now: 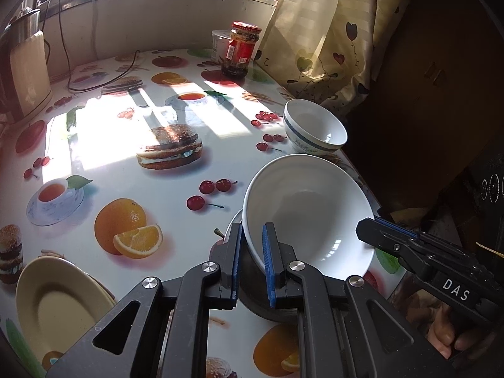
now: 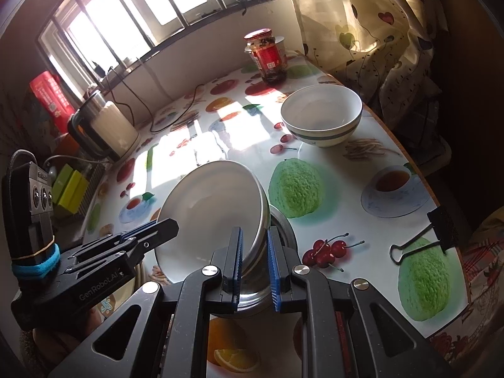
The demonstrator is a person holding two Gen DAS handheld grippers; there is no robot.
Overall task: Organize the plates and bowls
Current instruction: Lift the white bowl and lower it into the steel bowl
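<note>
— While both grippers meet at one dish, where does the white plate (image 1: 310, 217) sit?

— It is a deep white plate, tilted, near the table's right edge toward the near end. The left gripper (image 1: 252, 261) has its blue-padded jaws clamped on the plate's left rim, one pad outside and one inside. The right gripper (image 2: 254, 263) grips the opposite rim in the same way; in the left wrist view its dark tip (image 1: 382, 236) reaches the plate's right edge.

— Is anything beneath the plate?

— A dark, metal-looking vessel (image 2: 277, 252) sits directly under it, partly hidden. In the left view a second white rim (image 1: 233, 223) peeks out just beside the tilted plate; whether they touch cannot be told.

— And the other dishes?

— A white bowl with a blue-green band (image 1: 315, 130) stands upright farther along the right edge, well apart from the plate. A cream oval plate (image 1: 60, 305) lies flat at the near left corner.

— What else does the table (image 1: 126, 126) carry?

— Its cloth is printed with oranges, cherries, burgers and teacups. A red-labelled jar with a red lid (image 1: 242, 50) stands at the far edge, a white container (image 1: 220, 42) just behind it. An electric kettle (image 2: 107, 126) stands at the left edge, a black cable (image 1: 104, 75) trailing beside it. A black binder clip (image 2: 422, 239) grips the cloth at the right edge.
</note>
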